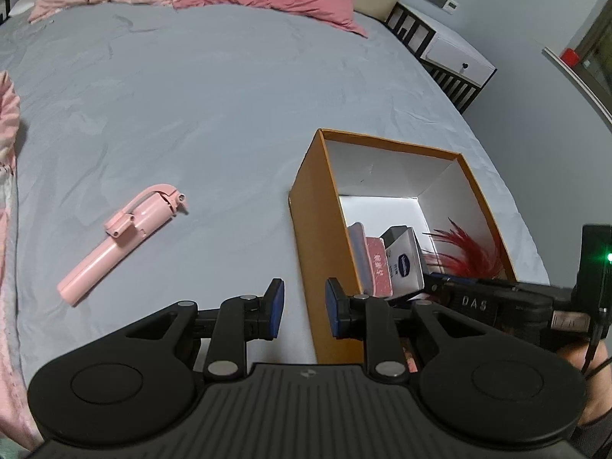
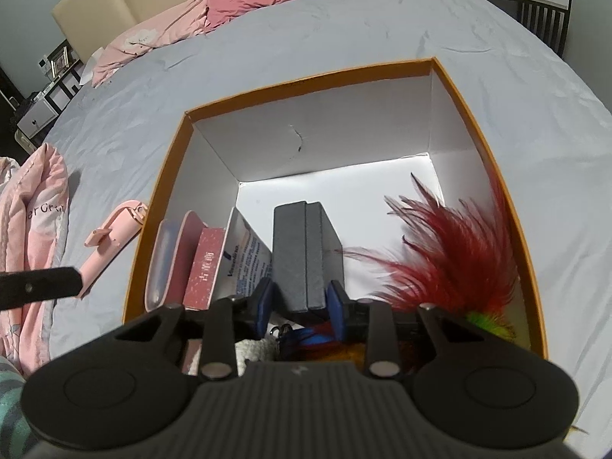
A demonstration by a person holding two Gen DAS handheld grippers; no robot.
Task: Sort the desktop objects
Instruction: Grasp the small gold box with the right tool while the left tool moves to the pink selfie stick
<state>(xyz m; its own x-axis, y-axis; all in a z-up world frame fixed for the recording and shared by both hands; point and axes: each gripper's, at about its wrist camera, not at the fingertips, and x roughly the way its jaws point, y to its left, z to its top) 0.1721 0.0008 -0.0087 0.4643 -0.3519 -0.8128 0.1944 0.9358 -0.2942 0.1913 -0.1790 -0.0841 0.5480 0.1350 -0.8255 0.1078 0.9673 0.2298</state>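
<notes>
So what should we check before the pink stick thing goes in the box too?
1. Left gripper free to grab: ok, its jaws are open and hold nothing.
2. Pink selfie stick within easy approach: ok, it lies alone on the grey bedsheet, left of the orange box.
3. Room in the box: ok, bare white floor shows at the far end.
4. Right gripper out of the way: not ok, it hangs inside the box around the dark grey box.
5. Whether it has let go of that box: cannot tell.
6. Red feathers clear of the landing spot: ok, they sit at the right side.
</notes>
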